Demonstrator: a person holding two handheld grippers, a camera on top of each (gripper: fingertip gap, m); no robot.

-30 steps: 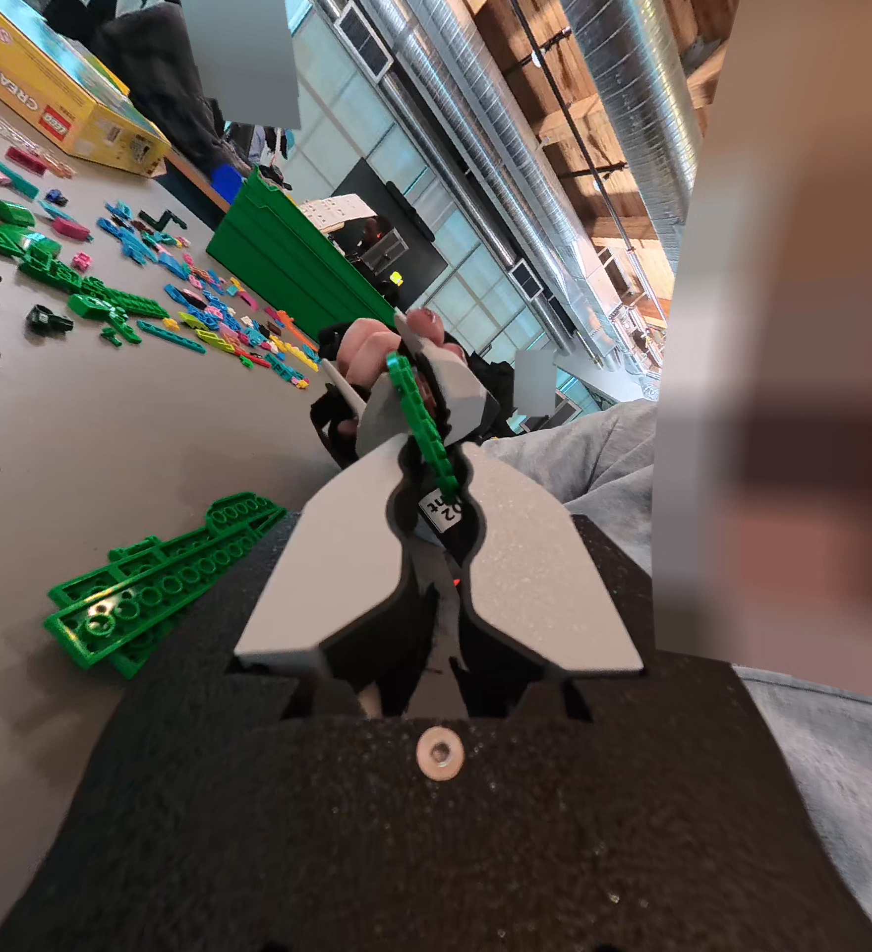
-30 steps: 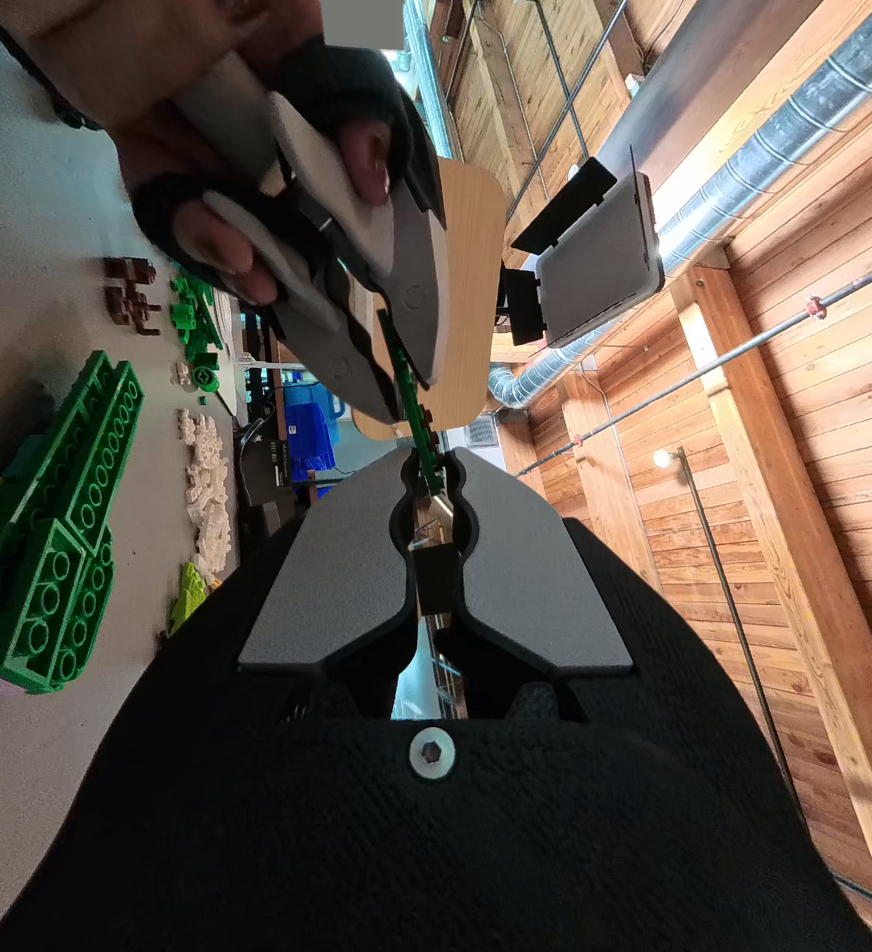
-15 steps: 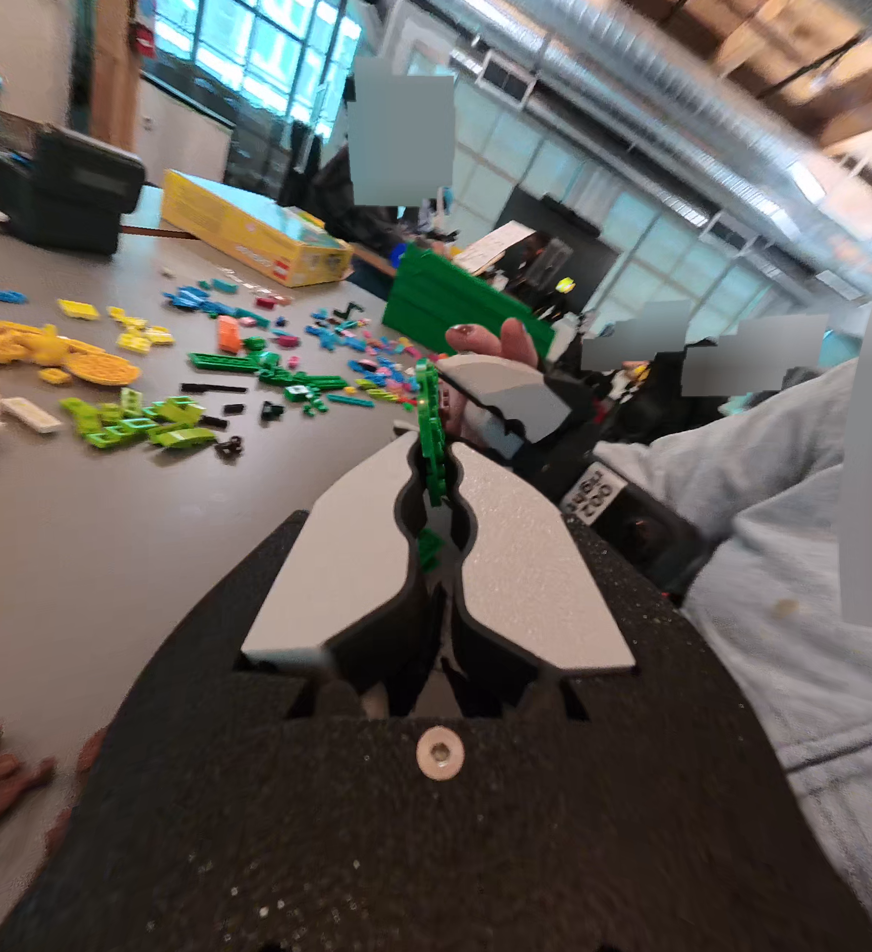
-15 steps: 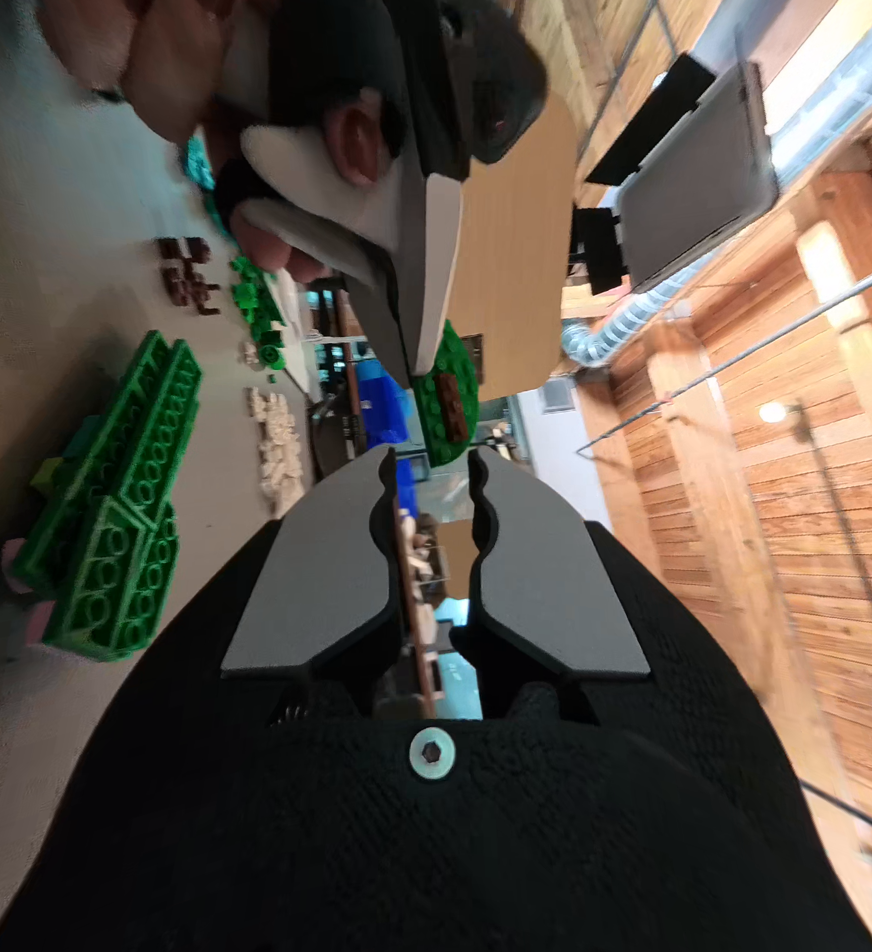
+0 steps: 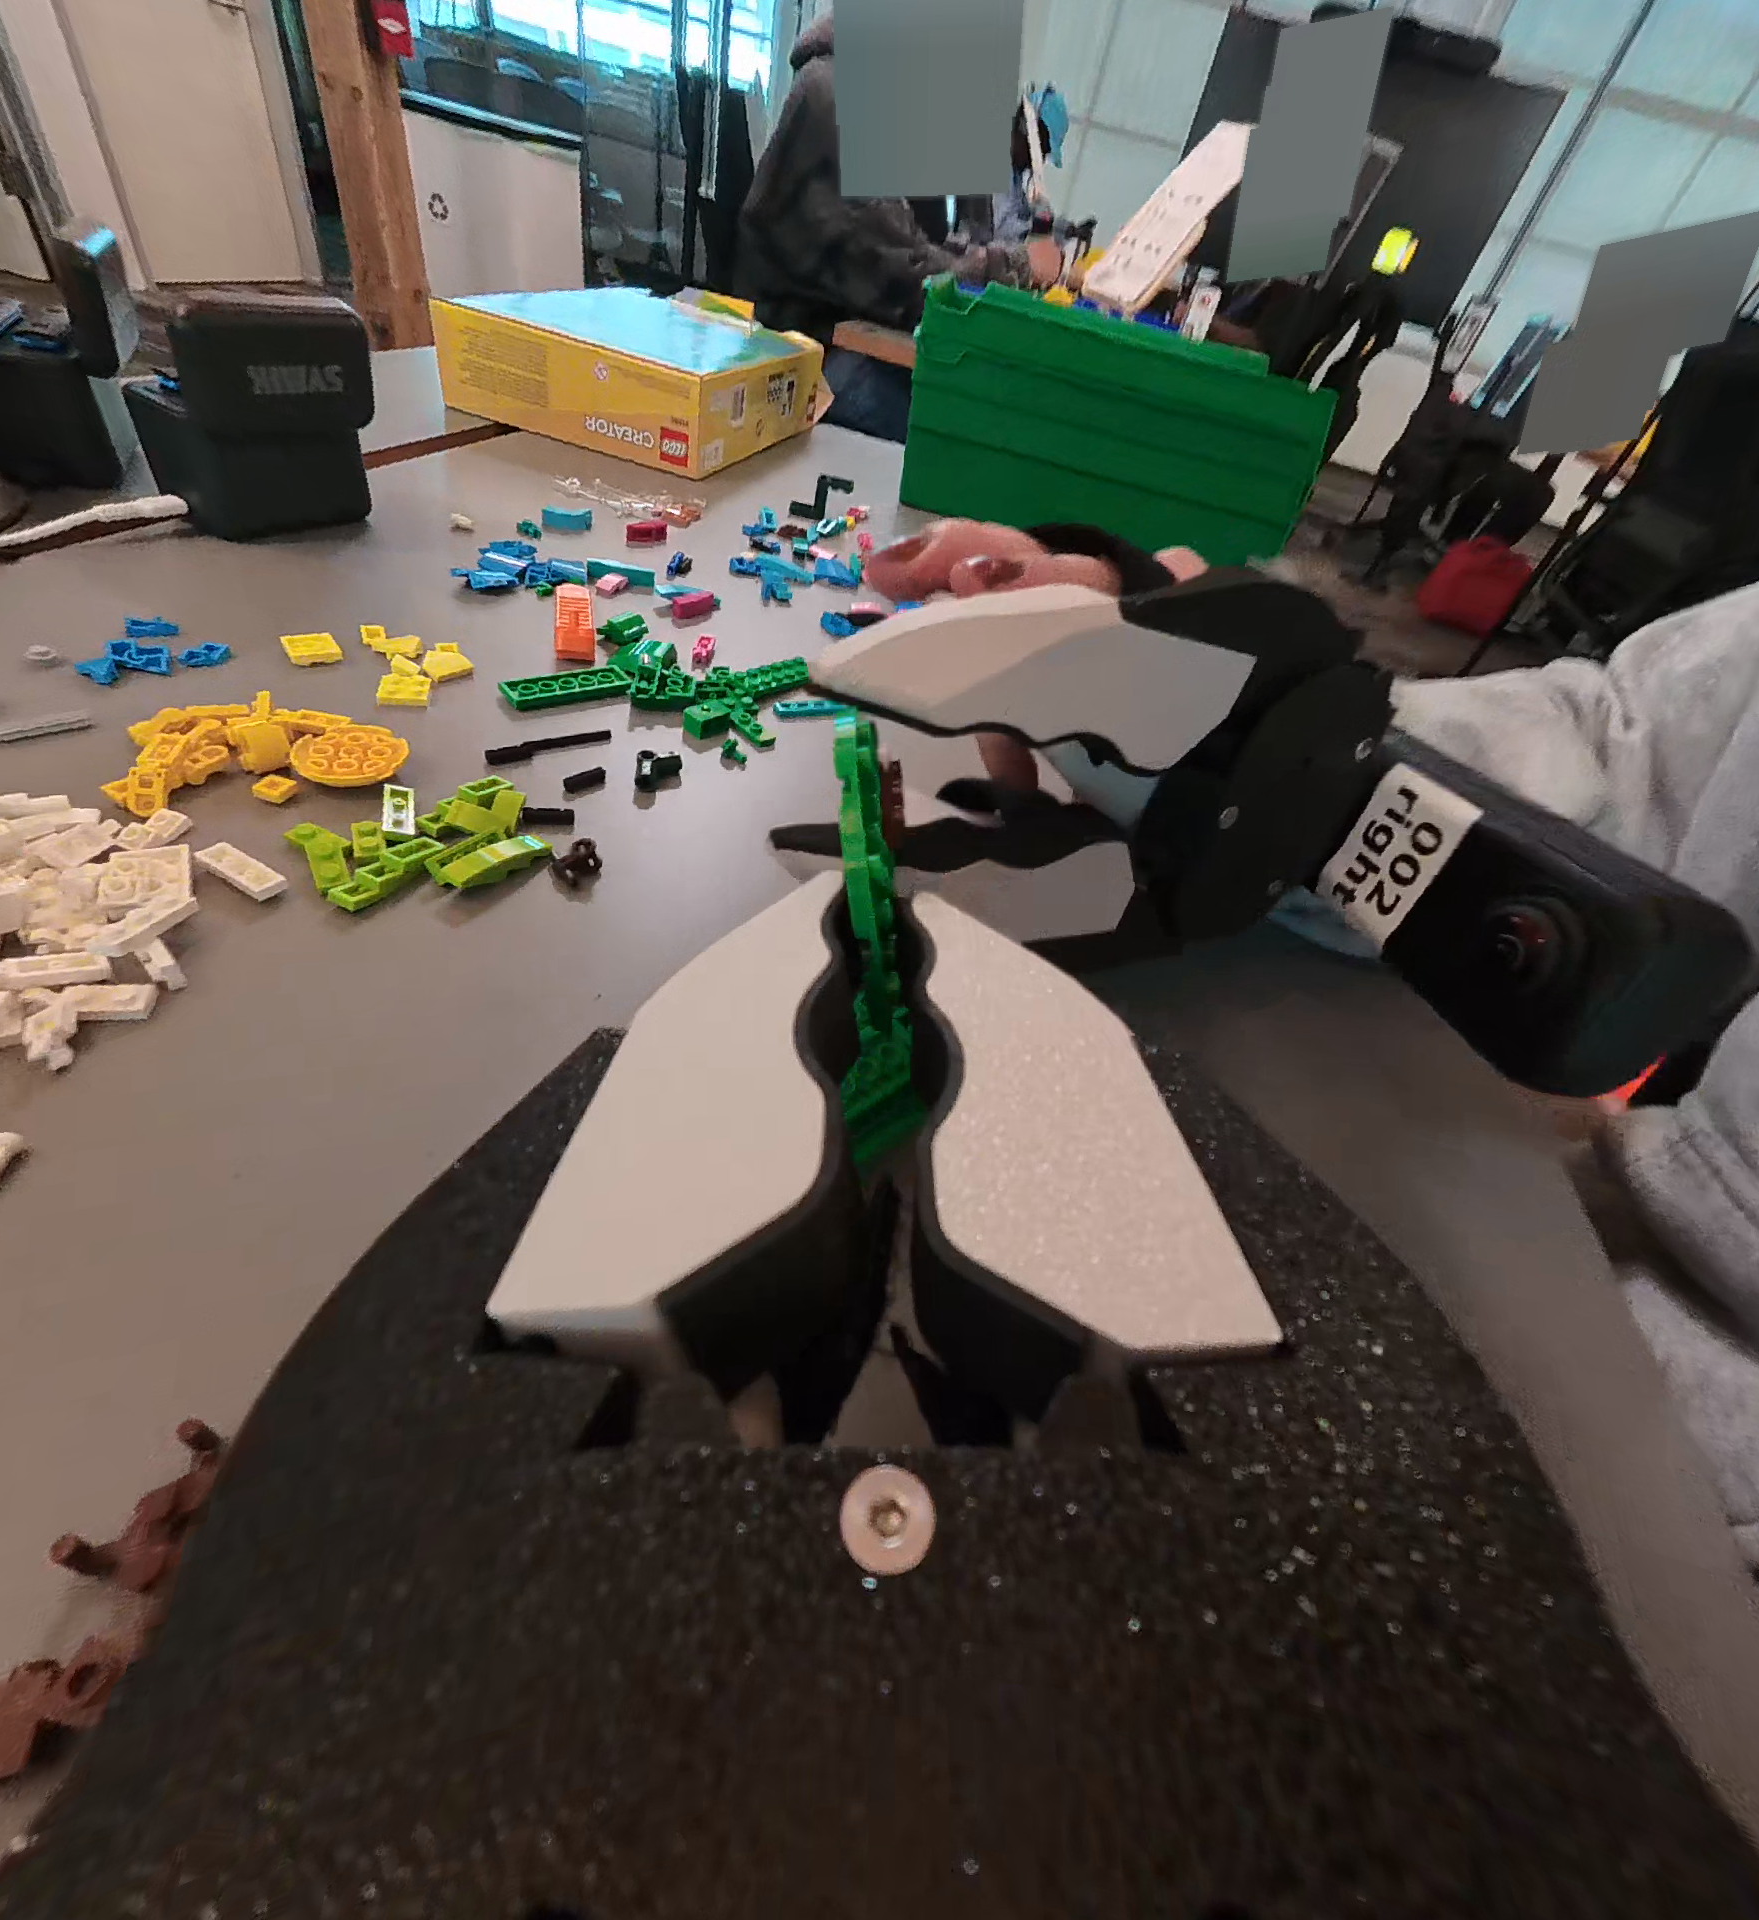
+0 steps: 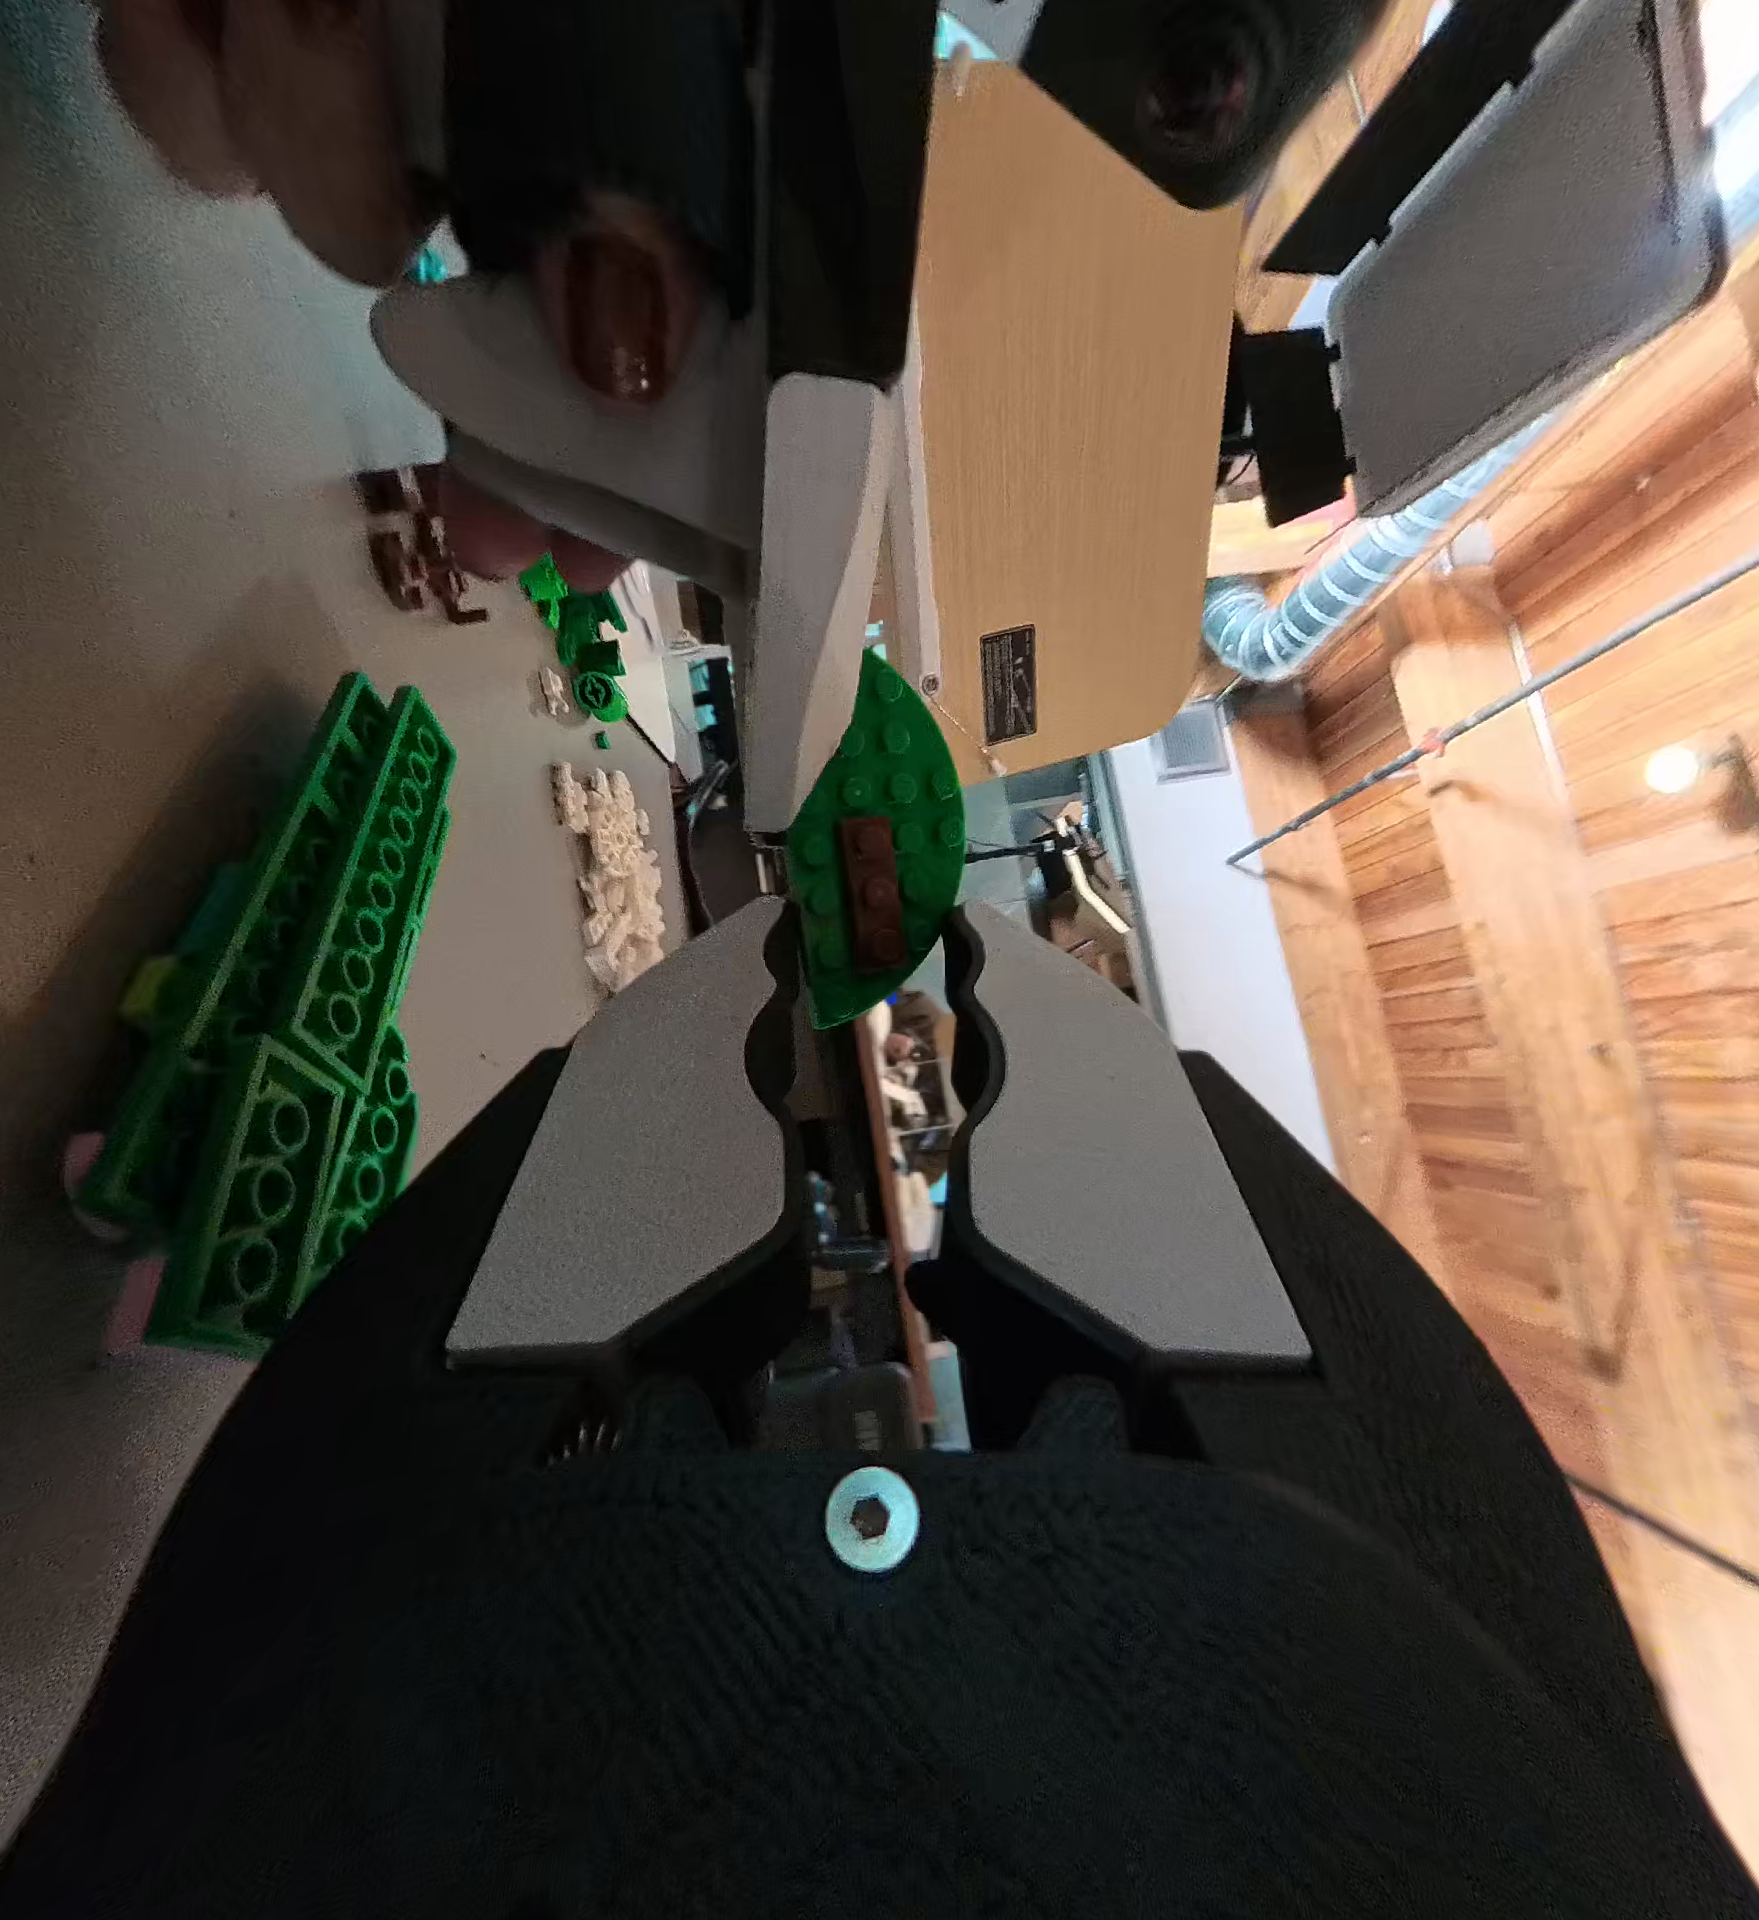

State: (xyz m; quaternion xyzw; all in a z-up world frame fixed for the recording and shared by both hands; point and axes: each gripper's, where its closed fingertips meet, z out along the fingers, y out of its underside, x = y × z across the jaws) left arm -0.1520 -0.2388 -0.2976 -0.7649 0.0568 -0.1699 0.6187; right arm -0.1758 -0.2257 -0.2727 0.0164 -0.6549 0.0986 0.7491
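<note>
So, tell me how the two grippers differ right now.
The left gripper is shut on the green plate, pads pressed to its faces; the right gripper stands open, the plate's edge between its fingers without being clamped. The left points away over the table; the right comes in from the side. Both have grey fingers with wavy black pads.

Yellow box [image 5: 626, 379], green bin [image 5: 1103, 416], maybe cases [image 5: 262, 416].

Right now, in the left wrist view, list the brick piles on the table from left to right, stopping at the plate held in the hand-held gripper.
White brick pile → yellow brick pile → lime green brick pile → dark green brick cluster → green plate, clamped edge-on in the left hand-held gripper.
</note>
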